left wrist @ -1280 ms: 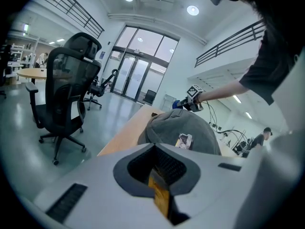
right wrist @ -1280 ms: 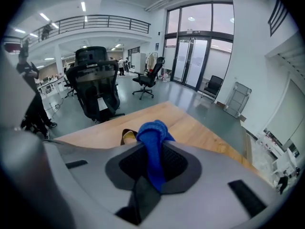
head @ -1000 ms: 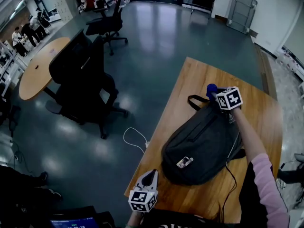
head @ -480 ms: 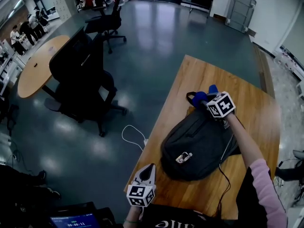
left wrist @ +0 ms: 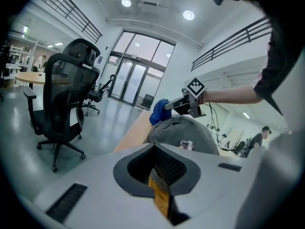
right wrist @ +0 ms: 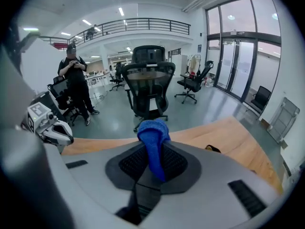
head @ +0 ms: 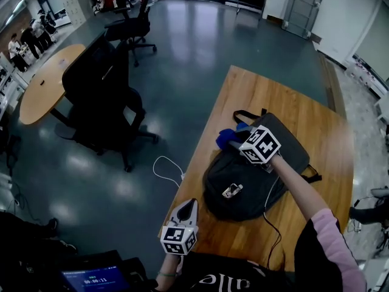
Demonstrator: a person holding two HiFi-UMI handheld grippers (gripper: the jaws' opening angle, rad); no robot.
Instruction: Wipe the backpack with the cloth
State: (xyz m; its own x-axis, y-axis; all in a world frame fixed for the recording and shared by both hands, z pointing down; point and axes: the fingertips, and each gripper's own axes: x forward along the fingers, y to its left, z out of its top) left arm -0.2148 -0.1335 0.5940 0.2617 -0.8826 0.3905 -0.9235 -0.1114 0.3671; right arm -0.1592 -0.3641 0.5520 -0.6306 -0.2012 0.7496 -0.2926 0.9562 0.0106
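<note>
Blue cloth (right wrist: 152, 144) is pinched between the jaws of the right gripper (head: 236, 142), at the upper-left edge of the dark grey backpack (head: 243, 181) lying on the wooden table (head: 292, 99). The left gripper (head: 189, 208), jaws together and empty, hangs near the table's near corner. The backpack's small tag (head: 230, 191) is too small to read.

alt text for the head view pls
The right gripper holds a blue cloth at the far-left edge of a dark backpack lying on a wooden table. The left gripper hangs empty by the table's near corner.
</note>
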